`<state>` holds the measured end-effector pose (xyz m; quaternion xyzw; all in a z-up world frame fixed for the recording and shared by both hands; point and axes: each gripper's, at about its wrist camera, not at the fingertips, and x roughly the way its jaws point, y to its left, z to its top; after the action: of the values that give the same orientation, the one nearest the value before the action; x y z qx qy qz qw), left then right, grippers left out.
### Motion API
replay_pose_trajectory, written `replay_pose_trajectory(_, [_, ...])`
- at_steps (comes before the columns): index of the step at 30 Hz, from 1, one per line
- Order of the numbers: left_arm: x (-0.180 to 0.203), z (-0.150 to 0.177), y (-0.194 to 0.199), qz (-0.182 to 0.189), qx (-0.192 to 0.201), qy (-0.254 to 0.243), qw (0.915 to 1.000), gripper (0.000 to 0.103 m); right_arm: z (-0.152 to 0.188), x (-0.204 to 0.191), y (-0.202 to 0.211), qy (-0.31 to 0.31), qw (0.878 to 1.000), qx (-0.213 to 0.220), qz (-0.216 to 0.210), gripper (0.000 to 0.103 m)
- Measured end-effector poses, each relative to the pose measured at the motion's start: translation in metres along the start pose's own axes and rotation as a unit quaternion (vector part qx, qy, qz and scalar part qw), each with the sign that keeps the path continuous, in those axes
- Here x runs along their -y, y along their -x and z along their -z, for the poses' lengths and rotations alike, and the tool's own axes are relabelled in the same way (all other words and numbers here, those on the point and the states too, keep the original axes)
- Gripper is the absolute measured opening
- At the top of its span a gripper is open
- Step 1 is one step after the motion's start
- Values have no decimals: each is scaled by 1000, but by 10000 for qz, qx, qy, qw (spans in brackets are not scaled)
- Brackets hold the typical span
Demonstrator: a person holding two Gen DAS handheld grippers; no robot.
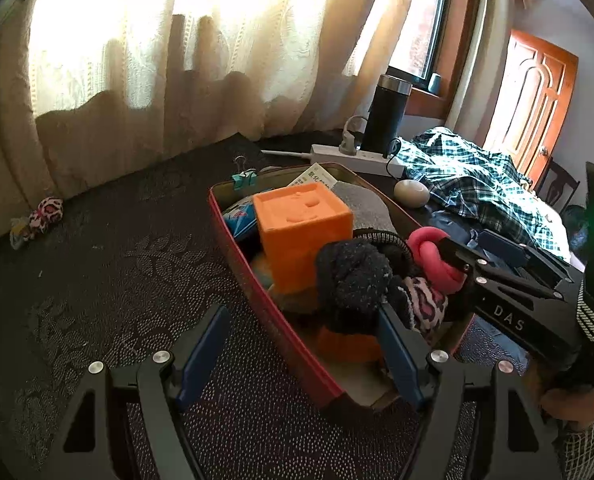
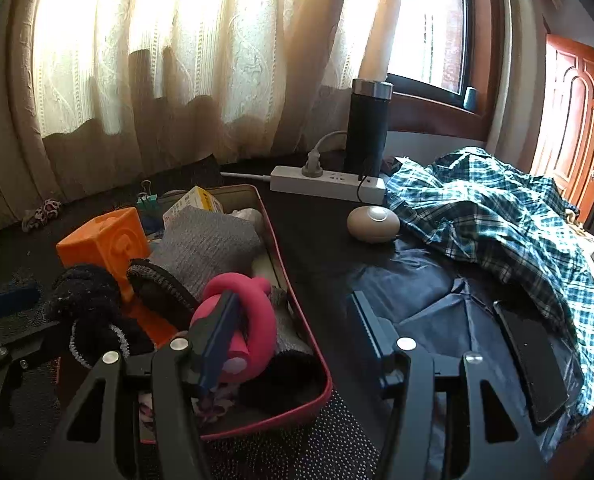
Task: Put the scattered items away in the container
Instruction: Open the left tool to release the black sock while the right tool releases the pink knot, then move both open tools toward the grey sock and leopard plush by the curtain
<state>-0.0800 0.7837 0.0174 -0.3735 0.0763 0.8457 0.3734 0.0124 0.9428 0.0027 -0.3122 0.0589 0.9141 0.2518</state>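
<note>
I judged the step as placement: the pink ring (image 2: 241, 320) lay in the red tin (image 2: 321, 364), right gripper (image 2: 293, 328) spread wide beside it. Left gripper (image 1: 301, 344) straddled the tin's near wall, fingers apart. Next: fetch the leopard sock (image 1: 45, 214), far left.

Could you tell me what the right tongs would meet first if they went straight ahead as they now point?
Probably bare dark tabletop, then the beige puck. The right tongs straddle the tin's right wall, one finger against the pink ring; depth is uncertain.
</note>
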Motion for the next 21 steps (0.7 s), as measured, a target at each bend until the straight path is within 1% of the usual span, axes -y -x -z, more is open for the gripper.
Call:
replay_pose_trajectory(2, [0,1,6,-5,44,2,10000,76,-2,-5,8,45,10000,66,13,63])
replay_pose_trajectory(4, [-1,2,12,-17,94,2,10000,76,-4,-15,19,165,9996,208,46,74])
replay_pose_trajectory(7, [-4,3,22,-46,161,26,9999,76,-7,-33,38,410,9982,433,72,78])
replay_pose_trajectory(14, [-29,9,50,-285,306,145,9990,76,-16,-80,72,863,9936,721,-56,78])
replay_pose_trajectory(18, [-56,13,66,-578,390,272,9972,76,-19,-105,80,1030,9917,729,-240,79])
replay_pose_trajectory(21, [-88,18,79,-822,438,508,9944,76,-24,-128,76,1017,9916,594,-533,79])
